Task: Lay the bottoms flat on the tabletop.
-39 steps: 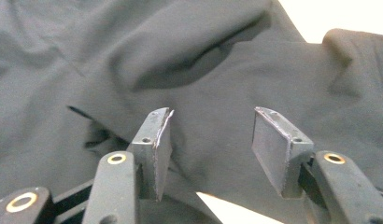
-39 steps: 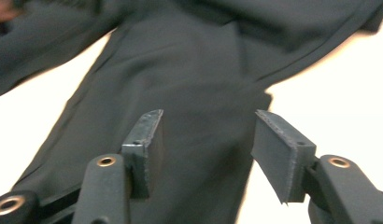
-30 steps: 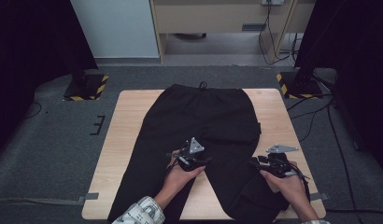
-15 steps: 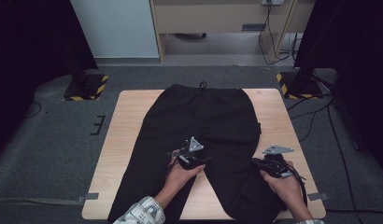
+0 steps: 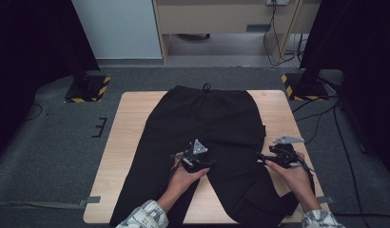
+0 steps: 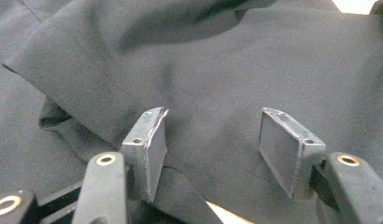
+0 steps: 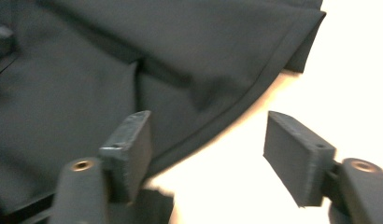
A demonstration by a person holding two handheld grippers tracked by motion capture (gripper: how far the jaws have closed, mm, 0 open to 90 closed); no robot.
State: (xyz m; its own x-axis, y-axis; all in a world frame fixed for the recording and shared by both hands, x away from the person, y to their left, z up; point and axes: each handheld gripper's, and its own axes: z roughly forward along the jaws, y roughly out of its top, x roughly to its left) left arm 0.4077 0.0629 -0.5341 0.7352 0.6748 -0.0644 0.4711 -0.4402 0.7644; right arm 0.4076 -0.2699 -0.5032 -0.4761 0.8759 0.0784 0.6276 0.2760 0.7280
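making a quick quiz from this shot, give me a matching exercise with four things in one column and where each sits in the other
Things:
1. trousers
2. left gripper
3. right gripper
4. drawstring

Places:
A. at the trousers' outer edge, partly over bare table, jaws open
B. at the far end of the waistband
C. spread flat down the table, waist away from the person
D. near the crotch, over the cloth, jaws open

Pairs: 1-C, 2-D, 3-A, 4-B
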